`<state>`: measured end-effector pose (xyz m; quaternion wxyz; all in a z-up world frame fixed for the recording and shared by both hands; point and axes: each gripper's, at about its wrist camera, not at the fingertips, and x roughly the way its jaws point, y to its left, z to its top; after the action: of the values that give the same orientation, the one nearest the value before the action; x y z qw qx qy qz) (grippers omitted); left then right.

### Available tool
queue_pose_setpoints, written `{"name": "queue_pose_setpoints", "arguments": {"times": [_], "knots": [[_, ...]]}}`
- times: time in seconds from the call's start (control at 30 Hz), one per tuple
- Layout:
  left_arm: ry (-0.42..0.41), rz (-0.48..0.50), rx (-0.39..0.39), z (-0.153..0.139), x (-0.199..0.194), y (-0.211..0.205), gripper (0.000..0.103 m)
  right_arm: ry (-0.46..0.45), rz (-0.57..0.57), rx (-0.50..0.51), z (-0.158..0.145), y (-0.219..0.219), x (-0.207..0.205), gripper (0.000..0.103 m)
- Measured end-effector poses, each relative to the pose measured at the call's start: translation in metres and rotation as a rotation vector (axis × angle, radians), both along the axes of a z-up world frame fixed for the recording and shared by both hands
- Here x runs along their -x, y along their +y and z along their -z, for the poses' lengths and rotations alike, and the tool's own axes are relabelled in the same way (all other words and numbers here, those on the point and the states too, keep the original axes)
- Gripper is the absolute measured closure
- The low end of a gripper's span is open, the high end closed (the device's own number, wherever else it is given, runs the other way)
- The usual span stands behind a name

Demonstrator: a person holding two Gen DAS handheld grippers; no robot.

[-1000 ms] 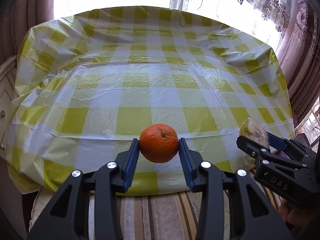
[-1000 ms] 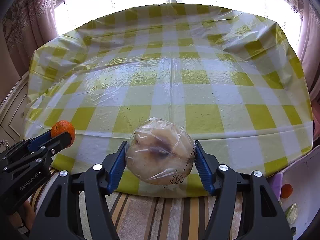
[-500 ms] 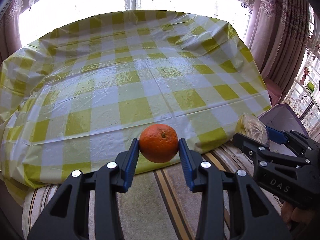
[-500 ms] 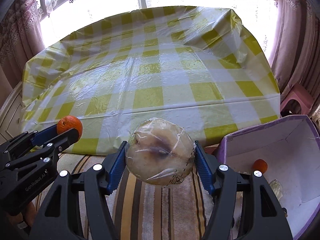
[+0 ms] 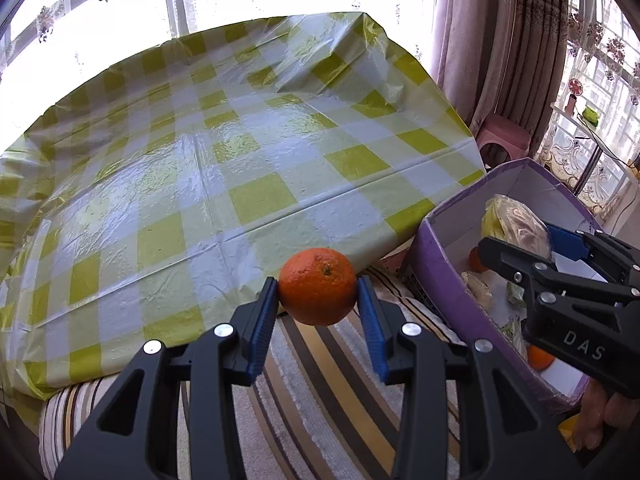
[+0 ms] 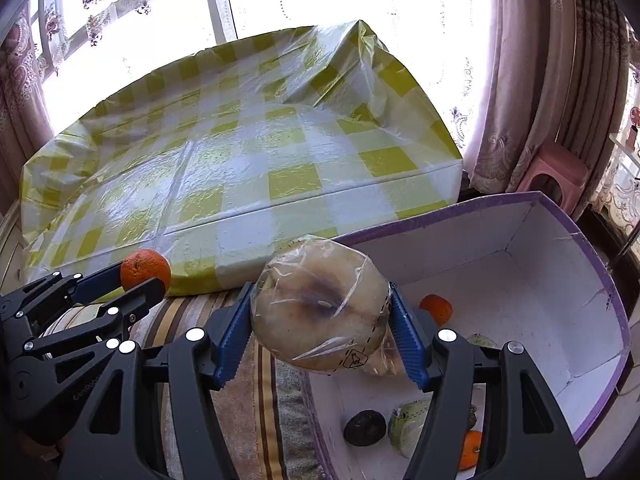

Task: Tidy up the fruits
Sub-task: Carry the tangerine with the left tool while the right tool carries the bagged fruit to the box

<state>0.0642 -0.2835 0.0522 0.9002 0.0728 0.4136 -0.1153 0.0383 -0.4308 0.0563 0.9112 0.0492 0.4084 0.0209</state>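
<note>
My left gripper (image 5: 317, 304) is shut on an orange (image 5: 317, 286) and holds it in the air above the striped rug, just off the table's front edge. It also shows in the right wrist view (image 6: 145, 269). My right gripper (image 6: 322, 326) is shut on a plastic-wrapped pale round fruit (image 6: 320, 310) and holds it over the left rim of the purple box (image 6: 560, 208). The box holds two oranges (image 6: 436, 309), a dark round fruit (image 6: 365, 428) and a wrapped green one (image 6: 408, 426).
The table with the yellow-and-white checked plastic cloth (image 5: 224, 168) fills the left and middle. The purple box (image 5: 440, 280) stands on the striped rug (image 5: 320, 392) to its right. A pink stool (image 6: 556, 176) and curtains (image 6: 560, 60) stand behind the box.
Both grippers have swung right and away from the table with their fruit still held. The purple box has come into full view, and the wrapped fruit is now over its rim.
</note>
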Motion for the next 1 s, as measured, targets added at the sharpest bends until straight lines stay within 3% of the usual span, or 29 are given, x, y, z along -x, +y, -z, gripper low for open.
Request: {"name": "queue_pose_setpoints", "arguments": {"times": [0.3, 0.63, 0.77, 1.0], "knots": [[0.011, 0.106, -0.005, 0.006, 0.000, -0.047, 0.062, 0.029, 0.113, 0.021, 0.014, -0.055, 0.014, 0.040], [0.055, 0.293, 0.108, 0.015, 0.003, -0.100, 0.062, 0.077, 0.245, 0.099, 0.032, -0.110, 0.031, 0.040], [0.105, 0.362, 0.143, 0.023, 0.002, -0.123, 0.062, 0.106, 0.290, 0.141, 0.042, -0.127, 0.034, 0.040], [0.187, 0.418, 0.115, 0.043, -0.005, -0.145, 0.061, 0.141, 0.345, 0.176, 0.056, -0.141, 0.036, 0.039]]}}
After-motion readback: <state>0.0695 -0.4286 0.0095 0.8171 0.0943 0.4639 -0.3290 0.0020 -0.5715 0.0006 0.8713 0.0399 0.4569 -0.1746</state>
